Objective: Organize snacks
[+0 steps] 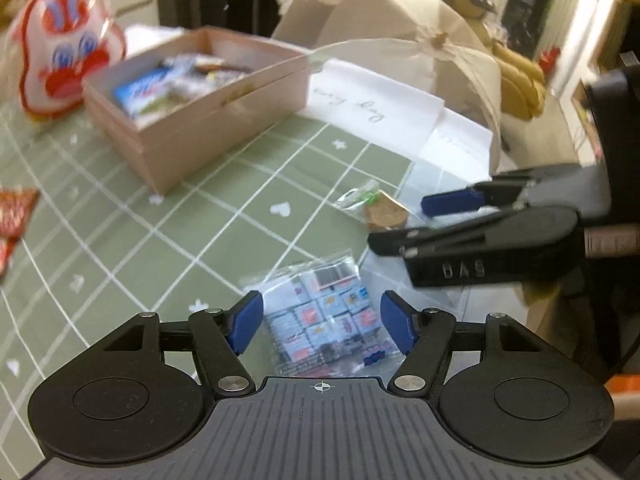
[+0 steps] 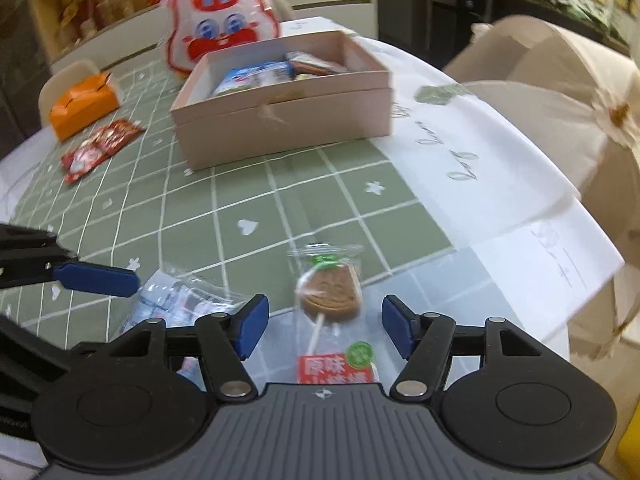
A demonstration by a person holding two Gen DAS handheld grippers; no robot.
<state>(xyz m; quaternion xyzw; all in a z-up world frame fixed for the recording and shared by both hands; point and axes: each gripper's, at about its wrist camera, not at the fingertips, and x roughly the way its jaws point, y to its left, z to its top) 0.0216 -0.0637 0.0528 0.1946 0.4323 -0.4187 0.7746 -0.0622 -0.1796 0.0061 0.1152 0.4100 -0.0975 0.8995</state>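
Observation:
My left gripper (image 1: 322,322) is open, its blue pads on either side of a clear bag of small wrapped candies (image 1: 326,316) lying on the green checked tablecloth. My right gripper (image 2: 324,326) is open around a wrapped brown cookie lollipop (image 2: 330,292) with a red label; that lollipop also shows in the left wrist view (image 1: 384,210). The candy bag shows in the right wrist view (image 2: 180,296) to the left. A pink open box (image 1: 192,120) with several snack packets inside stands farther back, also in the right wrist view (image 2: 288,108).
A red-and-white rabbit-shaped bag (image 2: 220,28) stands behind the box. Red snack packets (image 2: 100,146) and an orange box (image 2: 84,106) lie at the left. White paper sheets (image 2: 480,160) cover the table's right side. Beige chairs (image 2: 560,80) stand beyond the table edge.

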